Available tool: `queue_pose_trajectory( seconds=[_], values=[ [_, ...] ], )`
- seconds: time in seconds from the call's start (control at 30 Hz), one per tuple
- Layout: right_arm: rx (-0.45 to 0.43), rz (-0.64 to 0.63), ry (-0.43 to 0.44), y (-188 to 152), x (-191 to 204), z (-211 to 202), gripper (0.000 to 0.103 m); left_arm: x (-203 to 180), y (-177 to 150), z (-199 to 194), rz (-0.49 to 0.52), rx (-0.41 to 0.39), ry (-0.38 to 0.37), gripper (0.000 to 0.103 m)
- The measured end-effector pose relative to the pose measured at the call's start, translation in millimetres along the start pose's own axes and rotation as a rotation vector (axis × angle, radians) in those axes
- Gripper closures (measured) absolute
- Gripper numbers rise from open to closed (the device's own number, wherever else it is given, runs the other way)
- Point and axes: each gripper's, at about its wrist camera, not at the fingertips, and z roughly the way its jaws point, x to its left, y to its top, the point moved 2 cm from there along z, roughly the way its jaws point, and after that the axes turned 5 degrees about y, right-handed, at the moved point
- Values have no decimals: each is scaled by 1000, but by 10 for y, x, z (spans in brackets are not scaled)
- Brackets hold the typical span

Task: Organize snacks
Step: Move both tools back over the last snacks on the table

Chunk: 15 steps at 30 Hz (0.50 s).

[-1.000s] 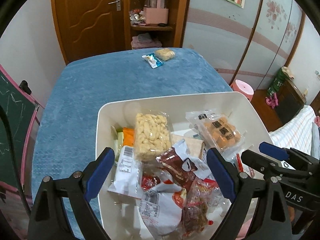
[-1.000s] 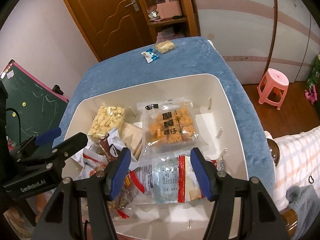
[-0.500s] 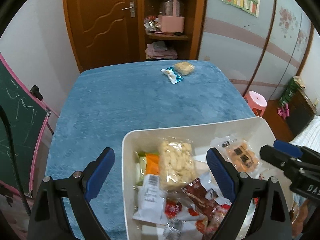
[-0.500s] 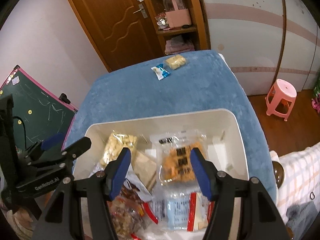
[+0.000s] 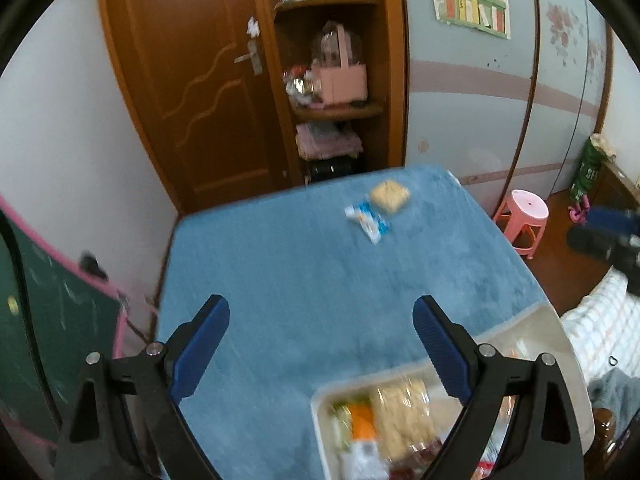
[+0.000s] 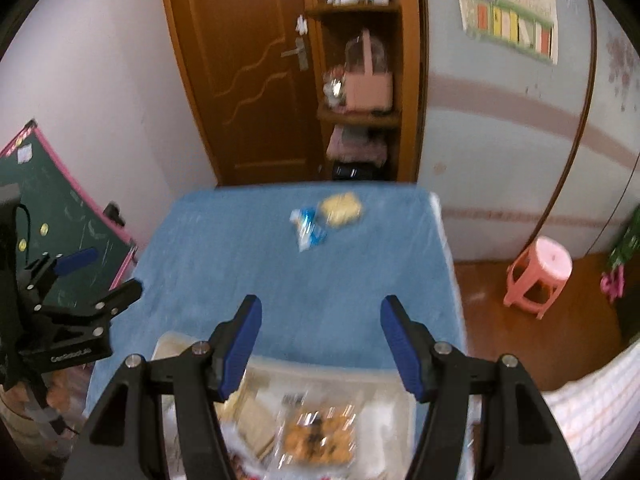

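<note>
A white bin [image 5: 532,324] holding several snack packets sits at the near edge of the blue table [image 5: 320,280]; it also shows in the right wrist view [image 6: 384,376]. A blue-white packet [image 5: 368,222] and a yellow snack packet [image 5: 390,196] lie at the table's far end, also in the right wrist view as the blue-white packet [image 6: 308,230] and the yellow packet [image 6: 342,208]. My left gripper [image 5: 320,344] is open and empty above the table. My right gripper [image 6: 320,344] is open and empty above the bin's far rim. Both views are blurred.
A wooden door [image 5: 192,92] and shelf unit [image 5: 336,80] stand behind the table. A pink stool [image 6: 540,276] is on the floor at right. A green chalkboard [image 6: 52,232] leans at left. A checked bed cover [image 5: 600,320] lies at right.
Both grippers have lifted and pulled back from the bin. The views now tilt up toward the far table end, and the bin has slid to the bottom of both views.
</note>
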Motion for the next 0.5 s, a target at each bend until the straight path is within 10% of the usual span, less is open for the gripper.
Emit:
queue_pose_trajectory(
  seconds=[0.5],
  values=[
    [34,198,-29,1809,-758,875,38,-9,1744,1045,-81,24,52,10]
  ],
)
